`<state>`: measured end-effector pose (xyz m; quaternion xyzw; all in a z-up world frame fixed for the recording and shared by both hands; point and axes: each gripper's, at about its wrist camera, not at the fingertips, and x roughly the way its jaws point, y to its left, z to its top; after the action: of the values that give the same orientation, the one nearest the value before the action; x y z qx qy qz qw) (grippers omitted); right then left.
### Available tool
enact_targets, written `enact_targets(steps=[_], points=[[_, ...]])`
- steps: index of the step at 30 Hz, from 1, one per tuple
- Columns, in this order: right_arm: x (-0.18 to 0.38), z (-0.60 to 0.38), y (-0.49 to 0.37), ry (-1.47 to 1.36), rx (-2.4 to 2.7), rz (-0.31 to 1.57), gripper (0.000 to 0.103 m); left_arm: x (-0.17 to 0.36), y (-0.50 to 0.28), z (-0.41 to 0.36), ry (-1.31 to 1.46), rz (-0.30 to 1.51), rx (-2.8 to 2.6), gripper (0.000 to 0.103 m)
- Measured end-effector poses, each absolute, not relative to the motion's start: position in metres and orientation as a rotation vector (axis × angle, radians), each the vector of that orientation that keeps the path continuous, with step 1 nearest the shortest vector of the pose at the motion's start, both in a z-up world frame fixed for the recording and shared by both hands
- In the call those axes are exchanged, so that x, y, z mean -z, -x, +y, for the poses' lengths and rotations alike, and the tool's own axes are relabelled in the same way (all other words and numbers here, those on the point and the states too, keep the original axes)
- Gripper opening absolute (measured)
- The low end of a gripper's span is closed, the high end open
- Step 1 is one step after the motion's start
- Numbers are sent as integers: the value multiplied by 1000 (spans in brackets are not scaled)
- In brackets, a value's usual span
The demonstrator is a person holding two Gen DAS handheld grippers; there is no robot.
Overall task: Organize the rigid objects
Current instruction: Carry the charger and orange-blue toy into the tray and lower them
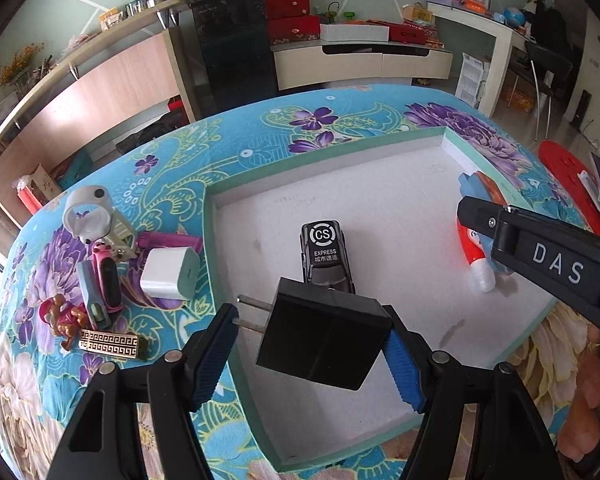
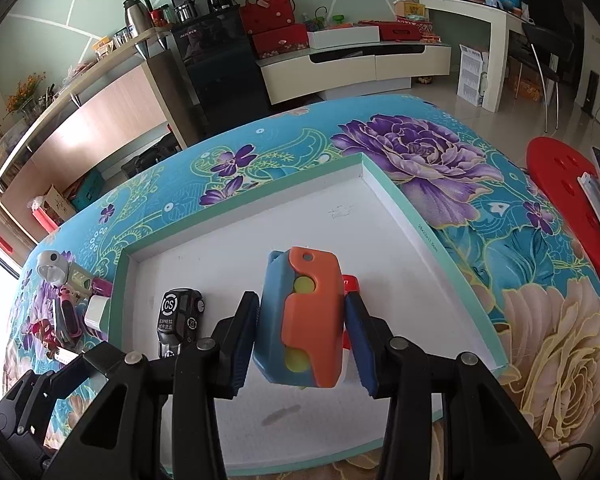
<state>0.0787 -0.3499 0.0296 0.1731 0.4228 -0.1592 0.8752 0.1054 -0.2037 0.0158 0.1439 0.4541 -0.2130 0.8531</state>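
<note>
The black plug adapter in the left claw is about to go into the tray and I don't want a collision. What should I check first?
1. Black plug adapter between left claw pads: ok.
2. Adapter over white tray: ok.
3. Toy car right behind adapter: not ok, tight.
4. Right claw gripping blue-orange toy: ok.
5. Red-white tube under right claw: cannot tell clearance.
6. Bare tray floor near front: ok.
</note>
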Motion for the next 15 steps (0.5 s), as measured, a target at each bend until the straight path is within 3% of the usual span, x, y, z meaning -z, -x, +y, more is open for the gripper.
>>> enact_targets(steps=[15], points=[[-11,-338,-89,-357,265,940,46,6,-104,-211,-340,1000,439,74]])
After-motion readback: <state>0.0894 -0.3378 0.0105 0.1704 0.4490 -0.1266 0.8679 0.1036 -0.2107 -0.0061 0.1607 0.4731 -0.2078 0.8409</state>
